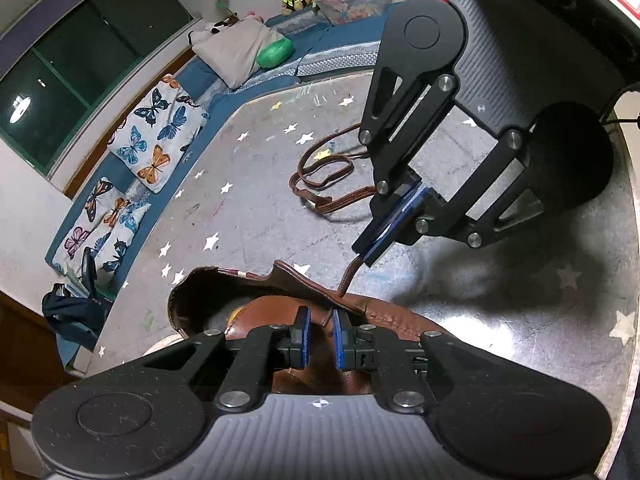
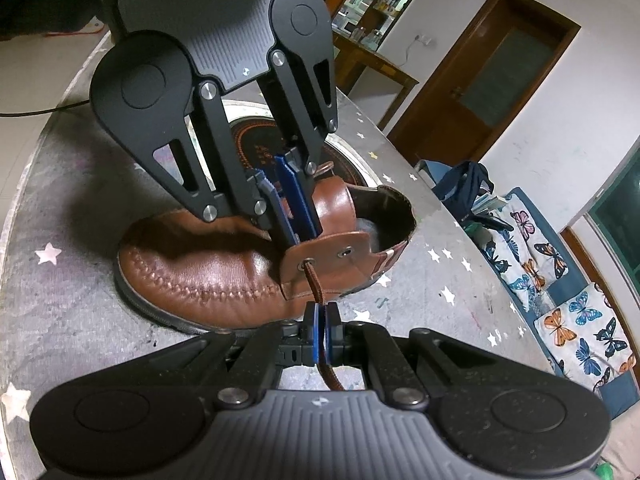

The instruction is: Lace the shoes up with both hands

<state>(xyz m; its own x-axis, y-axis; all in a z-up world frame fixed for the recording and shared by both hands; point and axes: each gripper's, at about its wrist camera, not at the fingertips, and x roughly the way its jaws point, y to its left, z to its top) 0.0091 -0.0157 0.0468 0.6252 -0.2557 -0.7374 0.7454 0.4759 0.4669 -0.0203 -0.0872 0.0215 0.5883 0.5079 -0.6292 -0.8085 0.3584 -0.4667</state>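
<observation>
While the right gripper (image 2: 322, 334) clamps the lace (image 2: 311, 280) emerging from eyelet 1 (image 2: 301, 265), our left gripper (image 1: 320, 334) stands slightly parted (holding nothing) over the shoe (image 2: 208, 264); next, draw slack.

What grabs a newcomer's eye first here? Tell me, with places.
The brown shoe lying mid-table, toe toward the left of the right wrist view. The right hand-held gripper is shut on the lace coming out of the shoe's front eyelet, while the left hand-held gripper hangs over the shoe with a gap between its pads. The lace's free length lies looped on the star-patterned table behind.
</observation>
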